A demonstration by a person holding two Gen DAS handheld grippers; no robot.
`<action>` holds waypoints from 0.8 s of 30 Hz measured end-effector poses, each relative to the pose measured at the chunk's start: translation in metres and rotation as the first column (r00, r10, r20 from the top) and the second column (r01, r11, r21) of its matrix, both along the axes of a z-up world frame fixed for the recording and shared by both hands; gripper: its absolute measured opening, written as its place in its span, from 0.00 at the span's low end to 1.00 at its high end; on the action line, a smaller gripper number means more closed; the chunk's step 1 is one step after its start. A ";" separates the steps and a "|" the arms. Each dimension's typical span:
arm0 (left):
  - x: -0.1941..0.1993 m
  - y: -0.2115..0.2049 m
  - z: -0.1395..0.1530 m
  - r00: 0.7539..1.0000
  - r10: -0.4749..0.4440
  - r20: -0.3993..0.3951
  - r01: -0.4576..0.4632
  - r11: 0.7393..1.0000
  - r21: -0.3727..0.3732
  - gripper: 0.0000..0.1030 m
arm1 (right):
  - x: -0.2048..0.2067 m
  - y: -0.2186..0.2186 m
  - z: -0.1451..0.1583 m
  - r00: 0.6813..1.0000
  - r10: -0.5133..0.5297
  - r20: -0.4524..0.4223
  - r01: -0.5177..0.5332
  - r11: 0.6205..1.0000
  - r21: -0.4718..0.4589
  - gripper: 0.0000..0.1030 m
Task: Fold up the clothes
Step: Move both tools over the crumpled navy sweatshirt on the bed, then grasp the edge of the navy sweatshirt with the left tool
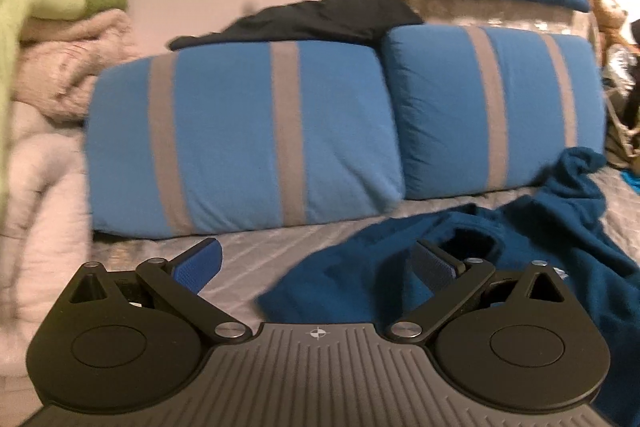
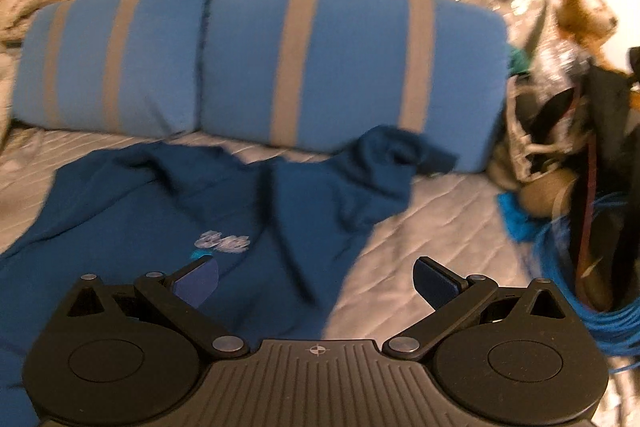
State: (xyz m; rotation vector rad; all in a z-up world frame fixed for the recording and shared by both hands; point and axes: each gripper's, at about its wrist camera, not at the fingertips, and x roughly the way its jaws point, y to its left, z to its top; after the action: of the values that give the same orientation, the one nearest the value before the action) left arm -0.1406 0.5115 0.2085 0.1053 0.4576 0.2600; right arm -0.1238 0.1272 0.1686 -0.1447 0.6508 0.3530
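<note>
Jaws spread wide on both grippers, nothing pinched. Left gripper (image 1: 318, 263): dark blue sweatshirt (image 1: 500, 251) lies rumpled on the grey bedspread (image 1: 256, 243) under and beyond its right finger. Right gripper (image 2: 316, 281): same sweatshirt (image 2: 160, 211) ahead, mostly past the left finger. Striped pillows (image 2: 260, 59) further ahead.

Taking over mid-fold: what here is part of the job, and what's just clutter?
Job: dark blue shirt spread on the bed; left gripper and right gripper, both open.

Clutter: striped pillows, stuffed toy, blue cord, green and beige pile.
</note>
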 end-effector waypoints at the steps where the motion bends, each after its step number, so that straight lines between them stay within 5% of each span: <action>1: 0.002 0.001 -0.004 1.000 -0.024 0.000 0.024 1.000 -0.014 1.00 | -0.003 0.005 -0.003 1.000 0.014 -0.010 -0.014 1.000 0.005 1.00; 10: 0.038 -0.010 -0.043 0.984 -0.128 -0.124 0.131 0.991 0.022 1.00 | -0.022 0.033 -0.027 0.993 0.111 -0.051 -0.107 0.992 0.072 1.00; 16: 0.063 -0.020 -0.066 0.951 -0.225 -0.210 0.236 0.971 0.029 0.99 | -0.020 0.041 -0.044 0.991 0.107 -0.081 -0.098 0.990 0.101 1.00; 21: 0.090 -0.023 -0.085 0.936 -0.237 -0.259 0.253 0.967 0.028 0.87 | -0.024 0.049 -0.045 0.991 0.119 -0.058 -0.114 0.990 0.077 1.00; 24: 0.105 -0.020 -0.095 0.932 -0.232 -0.280 0.240 0.971 -0.005 0.70 | -0.025 0.052 -0.046 0.990 0.128 -0.061 -0.124 0.990 0.069 1.00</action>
State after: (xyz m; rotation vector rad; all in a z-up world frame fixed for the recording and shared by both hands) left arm -0.0352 0.4917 0.1132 0.2257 0.7158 0.0134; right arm -0.1492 0.1787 0.1230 -0.1131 0.6959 0.5016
